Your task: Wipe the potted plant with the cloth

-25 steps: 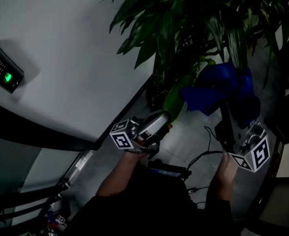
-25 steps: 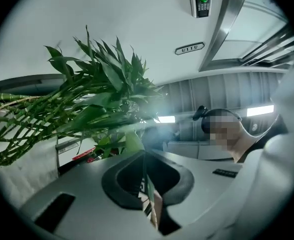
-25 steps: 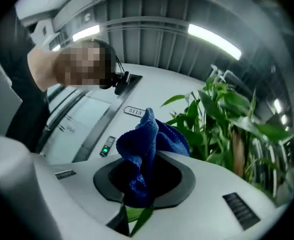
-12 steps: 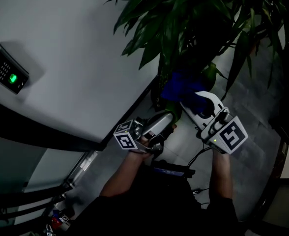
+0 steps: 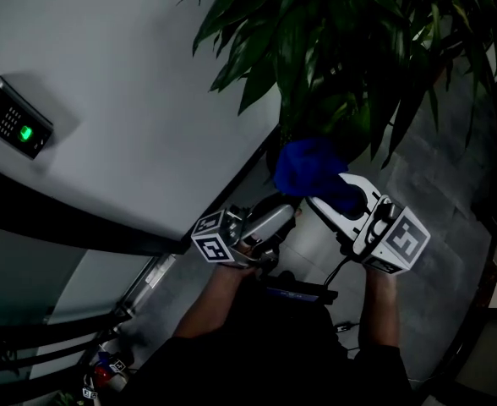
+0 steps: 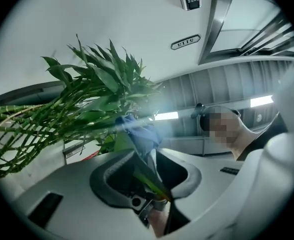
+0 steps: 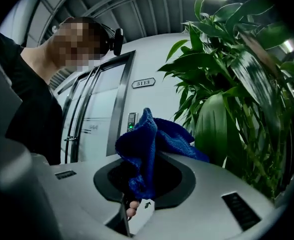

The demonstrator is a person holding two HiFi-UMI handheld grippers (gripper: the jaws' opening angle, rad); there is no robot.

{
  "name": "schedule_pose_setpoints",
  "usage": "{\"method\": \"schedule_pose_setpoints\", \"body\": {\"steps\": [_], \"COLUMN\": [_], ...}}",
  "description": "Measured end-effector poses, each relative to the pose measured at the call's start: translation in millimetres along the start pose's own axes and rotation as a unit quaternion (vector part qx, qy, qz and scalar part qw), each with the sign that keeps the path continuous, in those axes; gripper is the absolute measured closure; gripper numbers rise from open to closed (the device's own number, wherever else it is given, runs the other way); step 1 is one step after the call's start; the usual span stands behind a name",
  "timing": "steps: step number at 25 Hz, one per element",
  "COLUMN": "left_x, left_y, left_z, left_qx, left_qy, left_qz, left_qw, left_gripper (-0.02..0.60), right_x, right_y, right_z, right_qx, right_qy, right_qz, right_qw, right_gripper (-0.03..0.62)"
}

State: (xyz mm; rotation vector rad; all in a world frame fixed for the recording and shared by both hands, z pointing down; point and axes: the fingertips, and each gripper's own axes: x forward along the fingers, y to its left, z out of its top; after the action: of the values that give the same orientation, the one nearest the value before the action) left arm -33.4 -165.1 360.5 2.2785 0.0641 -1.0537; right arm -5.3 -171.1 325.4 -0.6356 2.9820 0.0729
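The right gripper has its fingers closed tight on the blue cloth. The cloth sits bunched up low on the potted plant, right under the hanging leaves. The left gripper has a long green leaf lying between its fingers. Those fingers have just been opening, so they look loose round the leaf and are not pinching it.

To wipe well, I think the left fingers should close softly on the leaf near its tip and hold it flat. Then the cloth can slide along the leaf, from the stem end out to the tip. Push gently, because a leaf this thin would probably bend or tear. Keep a fat bit of cloth on the leaf, so the hard fingers do not scrape it.

The white wall is close on the left side of the plant, so there is little room to swing that way. More leaves hang just above the cloth and could get knocked. The grey floor on the right of the plant looks open, so pulling the leaf out that way seems safest.
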Motion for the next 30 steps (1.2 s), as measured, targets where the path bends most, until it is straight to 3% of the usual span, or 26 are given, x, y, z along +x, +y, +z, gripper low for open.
{"method": "schedule_pose_setpoints", "body": {"steps": [5,10,13,17,24,30], "left_x": [-5,0,6,9,15,14], "left_y": [-13,-16,-18,-17,-19,-22], "left_z": [3,7,2,-5,-8,-6], "left_qx": [-0.007,-0.015,-0.007,-0.001,0.008,-0.002], "left_qy": [-0.029,-0.064,-0.072,-0.077,-0.084,-0.09], "left_qz": [-0.012,-0.011,-0.011,0.005,0.024,0.031], "left_qw": [0.9995,0.9978,0.9973,0.997,0.9962,0.9955], "left_gripper": [0.347,0.322,0.296,0.275,0.262,0.225], "right_x": [-7,-19,-20,-14,-16,-9], "right_y": [-8,-25,-30,-27,-16,9], "right_z": [12,37,39,16,-6,-10], "right_qx": [0.001,-0.035,-0.067,-0.075,-0.027,-0.035], "right_qy": [-0.031,-0.062,-0.049,-0.006,-0.012,-0.006], "right_qz": [-0.008,-0.049,-0.059,-0.045,-0.02,-0.007], "right_qw": [0.999,0.996,0.995,0.996,0.999,0.999], "right_gripper": [0.499,0.499,0.499,0.499,0.499,0.499]}}
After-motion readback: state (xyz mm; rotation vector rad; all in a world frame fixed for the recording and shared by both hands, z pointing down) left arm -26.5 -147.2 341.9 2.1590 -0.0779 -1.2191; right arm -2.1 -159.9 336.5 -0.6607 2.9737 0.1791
